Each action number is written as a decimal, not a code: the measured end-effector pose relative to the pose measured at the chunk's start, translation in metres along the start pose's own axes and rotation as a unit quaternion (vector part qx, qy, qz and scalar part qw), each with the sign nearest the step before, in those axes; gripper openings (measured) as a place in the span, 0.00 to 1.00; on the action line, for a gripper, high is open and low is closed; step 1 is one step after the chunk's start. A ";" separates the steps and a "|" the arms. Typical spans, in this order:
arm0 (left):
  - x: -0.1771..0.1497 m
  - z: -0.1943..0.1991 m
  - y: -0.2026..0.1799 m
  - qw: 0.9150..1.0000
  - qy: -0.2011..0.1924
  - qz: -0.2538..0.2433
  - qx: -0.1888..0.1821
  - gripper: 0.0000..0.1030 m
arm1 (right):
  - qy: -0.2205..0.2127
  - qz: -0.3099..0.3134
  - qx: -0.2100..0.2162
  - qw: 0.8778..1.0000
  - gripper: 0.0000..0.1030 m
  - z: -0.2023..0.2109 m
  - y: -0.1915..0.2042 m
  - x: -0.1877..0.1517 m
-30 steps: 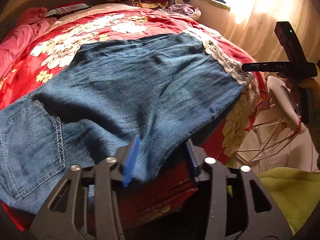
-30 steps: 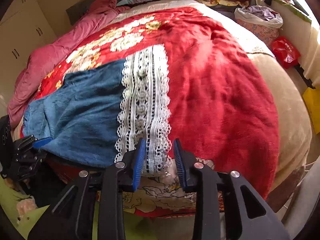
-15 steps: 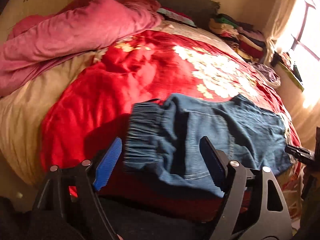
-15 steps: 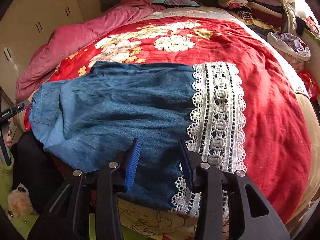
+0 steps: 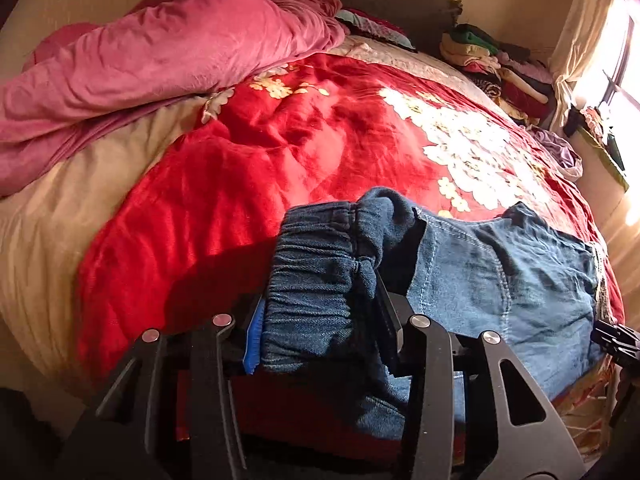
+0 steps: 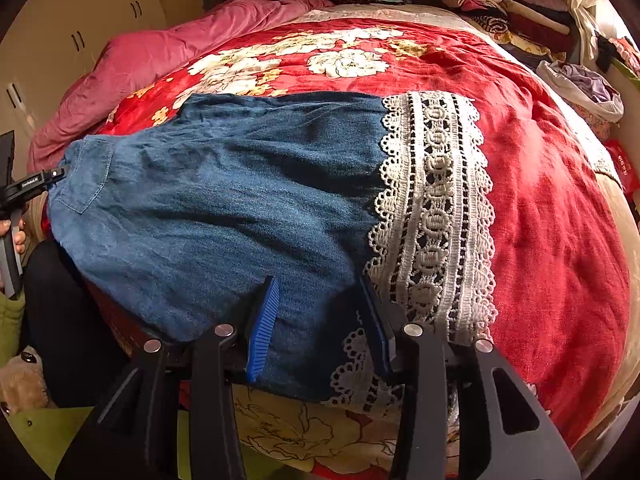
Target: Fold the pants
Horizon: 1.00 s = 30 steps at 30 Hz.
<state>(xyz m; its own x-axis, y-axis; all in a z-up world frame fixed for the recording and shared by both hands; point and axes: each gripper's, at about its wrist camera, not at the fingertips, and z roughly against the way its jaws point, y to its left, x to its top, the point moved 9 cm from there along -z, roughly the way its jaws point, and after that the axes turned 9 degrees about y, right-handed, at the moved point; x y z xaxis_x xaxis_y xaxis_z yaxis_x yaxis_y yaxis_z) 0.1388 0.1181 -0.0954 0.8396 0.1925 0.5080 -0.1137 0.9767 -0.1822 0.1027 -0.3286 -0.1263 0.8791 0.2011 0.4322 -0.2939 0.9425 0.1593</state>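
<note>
On the red floral blanket [image 6: 552,216], the left gripper [image 5: 320,336] clamps the blue denim lace-hemmed pants [image 6: 224,200] at their elastic waistband [image 5: 316,264] while the right gripper [image 6: 320,328] hovers parted over the leg.

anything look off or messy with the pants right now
The waistband is bunched and curled over itself between the left tongs, with a flap folded back beside it, so that end is not flat. The rest of the pants lies fairly smooth, though the near edge and lace hem hang over the bed's edge.
</note>
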 end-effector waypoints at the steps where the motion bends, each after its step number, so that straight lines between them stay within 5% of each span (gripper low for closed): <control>1: -0.005 -0.007 0.004 1.000 0.016 0.005 -0.004 0.37 | -0.001 -0.001 -0.001 1.000 0.39 0.000 0.000 -0.001; 5: -0.009 -0.010 0.014 0.999 0.020 0.028 -0.029 0.53 | -0.003 0.002 -0.007 1.000 0.39 -0.003 0.000 -0.001; 8: -0.011 0.003 0.018 0.999 0.001 0.038 -0.020 0.58 | -0.011 -0.015 0.029 0.999 0.43 0.002 -0.002 -0.001; 13: 0.002 0.052 -0.005 0.998 -0.060 -0.010 0.020 0.62 | -0.053 -0.045 0.058 0.996 0.52 0.034 -0.016 0.012; 17: 0.028 0.071 -0.046 0.995 -0.088 -0.048 -0.012 0.66 | -0.093 -0.071 0.041 0.992 0.52 0.057 -0.049 0.041; 24: 0.051 0.018 -0.142 0.988 -0.033 -0.122 -0.085 0.67 | -0.068 -0.105 0.036 0.991 0.52 0.027 -0.105 0.100; 30: 0.050 -0.046 -0.199 0.980 0.030 -0.163 -0.111 0.67 | -0.032 -0.118 0.063 0.990 0.53 -0.012 -0.117 0.120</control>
<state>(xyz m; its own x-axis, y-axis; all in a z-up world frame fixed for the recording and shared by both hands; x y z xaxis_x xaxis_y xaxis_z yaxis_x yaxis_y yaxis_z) 0.2279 -0.0711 -0.0721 0.8423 -0.1394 0.5206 0.2789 0.9394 -0.1996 0.2468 -0.4115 -0.1037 0.9049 -0.0423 0.4236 -0.1306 0.9195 0.3707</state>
